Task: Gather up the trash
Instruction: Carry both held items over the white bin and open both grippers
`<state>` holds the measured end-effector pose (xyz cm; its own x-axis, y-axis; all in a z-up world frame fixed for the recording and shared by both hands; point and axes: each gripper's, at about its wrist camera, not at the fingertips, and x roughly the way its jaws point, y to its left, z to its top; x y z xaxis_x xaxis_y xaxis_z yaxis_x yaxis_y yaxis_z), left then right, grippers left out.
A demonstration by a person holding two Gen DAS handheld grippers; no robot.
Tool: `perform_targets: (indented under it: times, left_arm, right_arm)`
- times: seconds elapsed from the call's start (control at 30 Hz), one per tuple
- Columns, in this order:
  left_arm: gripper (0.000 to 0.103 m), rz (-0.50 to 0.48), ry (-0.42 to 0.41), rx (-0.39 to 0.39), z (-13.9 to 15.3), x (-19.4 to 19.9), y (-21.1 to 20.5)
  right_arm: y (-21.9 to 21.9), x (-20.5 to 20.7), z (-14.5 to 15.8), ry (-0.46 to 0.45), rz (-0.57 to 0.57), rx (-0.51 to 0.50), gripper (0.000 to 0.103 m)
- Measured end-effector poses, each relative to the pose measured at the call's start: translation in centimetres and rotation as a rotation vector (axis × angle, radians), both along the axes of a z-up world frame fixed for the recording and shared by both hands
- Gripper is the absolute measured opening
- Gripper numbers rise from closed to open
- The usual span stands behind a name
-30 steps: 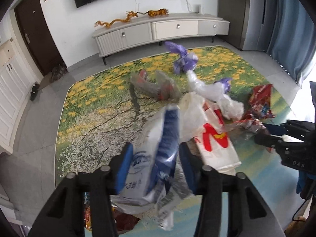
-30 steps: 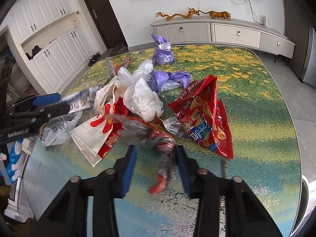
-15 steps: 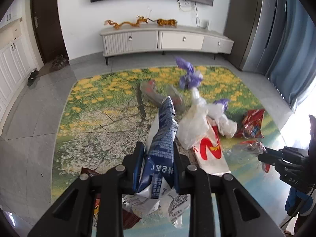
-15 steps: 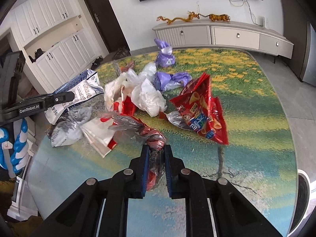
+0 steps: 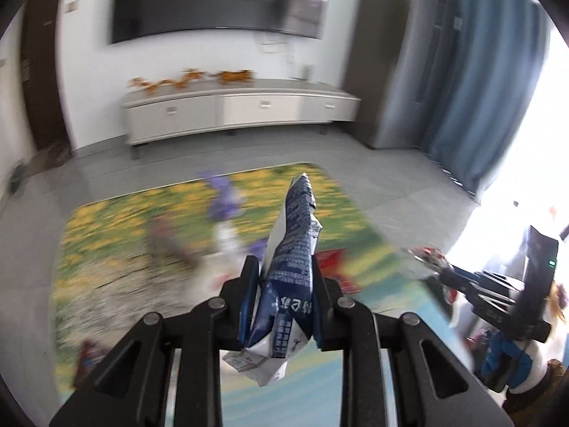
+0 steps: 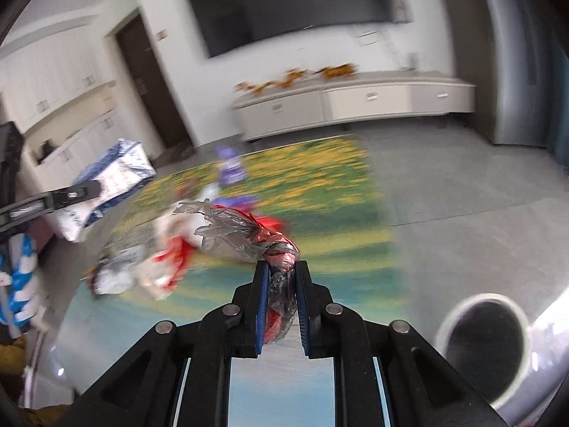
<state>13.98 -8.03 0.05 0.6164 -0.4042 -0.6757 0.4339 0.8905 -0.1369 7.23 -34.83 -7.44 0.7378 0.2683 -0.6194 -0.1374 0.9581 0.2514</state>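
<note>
My left gripper is shut on a blue and white packet and holds it up above the table; the packet also shows in the right wrist view. My right gripper is shut on a twisted clear and red plastic wrapper, lifted above the table; it also shows at the right of the left wrist view. More trash lies blurred on the flower-printed table: a purple bag, white bags with red print and a red packet.
A round dark opening with a pale rim sits low at the right of the right wrist view. A white sideboard and a dark screen stand at the far wall. Blue curtains hang at the right.
Both grippers have risen from the table with their trash held, and both views now tilt up toward the far wall. The pile on the table has dropped lower and blurred.
</note>
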Motion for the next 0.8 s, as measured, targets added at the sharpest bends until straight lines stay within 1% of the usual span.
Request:
perform_targets:
  times: [0.07, 0.17, 0.23, 0.3, 0.33, 0.43, 0.57, 0.63, 0.73, 0.77, 0.8]
  left_arm:
    - [0.024, -0.071, 0.010, -0.006, 0.0, 0.0, -4.3]
    - [0.024, -0.163, 0.042, -0.010, -0.7, 0.1, -11.0]
    - [0.024, -0.228, 0.078, -0.003, -1.8, 0.1, -16.0]
    - [0.024, -0.288, 0.107, 0.020, -3.2, -0.1, -20.6]
    - [0.024, -0.306, 0.118, 0.028, -3.7, -0.3, -22.2]
    - [0.024, -0.372, 0.190, 0.044, -6.4, -0.5, -28.0]
    - [0.025, -0.415, 0.262, 0.066, -9.4, -0.8, -33.4]
    - [0.024, -0.431, 0.280, 0.079, -10.7, -0.8, -35.8]
    - [0.026, -0.450, 0.308, 0.077, -12.0, -0.7, -38.4]
    - [0.027, -0.456, 0.318, 0.074, -12.3, -0.7, -38.9]
    - [0.034, -0.461, 0.328, 0.068, -12.6, -0.6, -39.4]
  right_arm:
    - [-3.0, -0.9, 0.1, 0.001, -0.070, -0.016, 0.014]
    - [-8.4, -2.1, -0.3, 0.025, -0.200, -0.076, 0.014]
    - [-11.9, -2.7, -1.1, 0.060, -0.280, -0.108, 0.014]
    - [-14.8, -3.1, -2.2, 0.101, -0.354, -0.153, 0.014]
    - [-16.3, -3.3, -2.8, 0.123, -0.384, -0.163, 0.014]
    - [-20.2, -3.8, -5.1, 0.186, -0.455, -0.157, 0.014]
    - [-23.5, -3.8, -8.3, 0.270, -0.486, -0.130, 0.014]
    - [-24.5, -3.8, -9.6, 0.297, -0.491, -0.115, 0.014]
    - [-25.8, -3.4, -11.2, 0.329, -0.503, -0.088, 0.017]
    - [-26.1, -3.3, -11.5, 0.336, -0.509, -0.084, 0.017]
    - [-26.3, -3.0, -11.9, 0.345, -0.511, -0.077, 0.019]
